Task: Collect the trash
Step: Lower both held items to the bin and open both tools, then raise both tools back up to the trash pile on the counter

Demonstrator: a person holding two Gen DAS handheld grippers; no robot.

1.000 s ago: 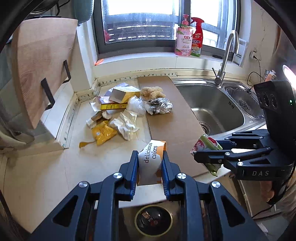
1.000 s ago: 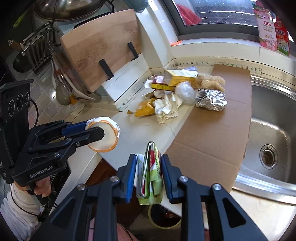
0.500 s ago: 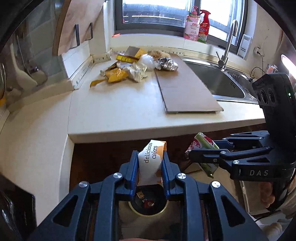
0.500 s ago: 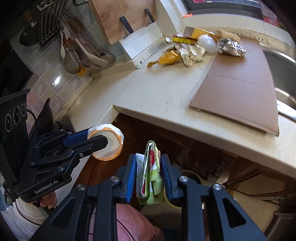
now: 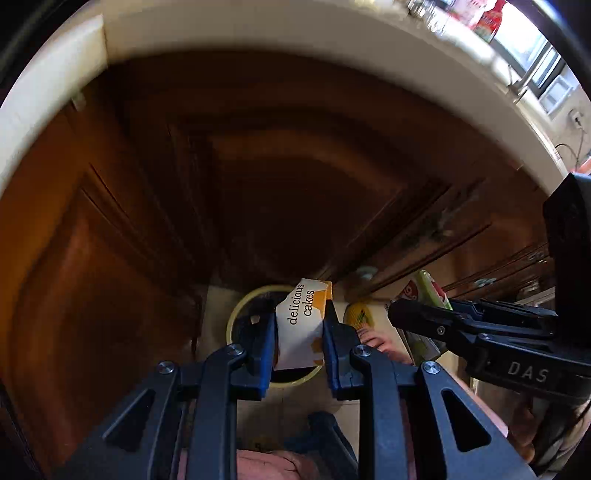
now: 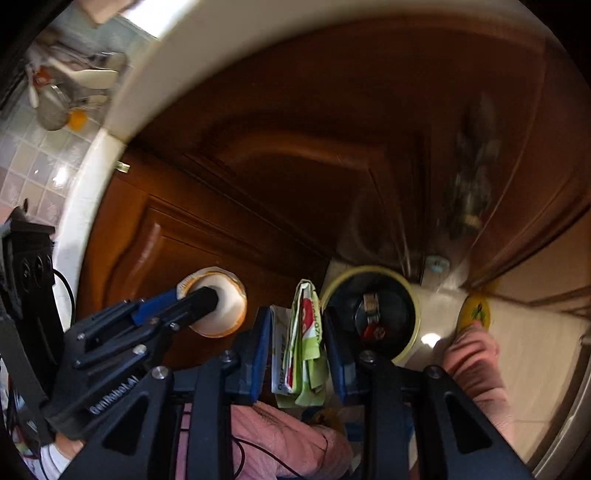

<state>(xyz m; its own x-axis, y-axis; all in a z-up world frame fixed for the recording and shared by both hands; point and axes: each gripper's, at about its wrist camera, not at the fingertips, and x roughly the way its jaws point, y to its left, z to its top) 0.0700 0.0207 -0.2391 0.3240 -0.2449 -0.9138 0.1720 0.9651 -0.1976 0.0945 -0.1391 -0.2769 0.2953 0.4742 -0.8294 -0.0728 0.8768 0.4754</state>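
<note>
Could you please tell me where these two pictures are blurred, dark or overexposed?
Left wrist view: the curved cream countertop edge is smeared, the brown wooden cabinet doors are dark, and the window at top right is blown out. Right wrist view: the cabinet's right side is streaked, and glare spots the pale floor beside the yellow-rimmed bin.

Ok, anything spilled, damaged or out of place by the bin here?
Nothing stands out. The white-and-orange cake carton and crumpled green wrapper sit between the grippers' pads above the yellow-rimmed round bin; no trash shows on the floor.
</note>
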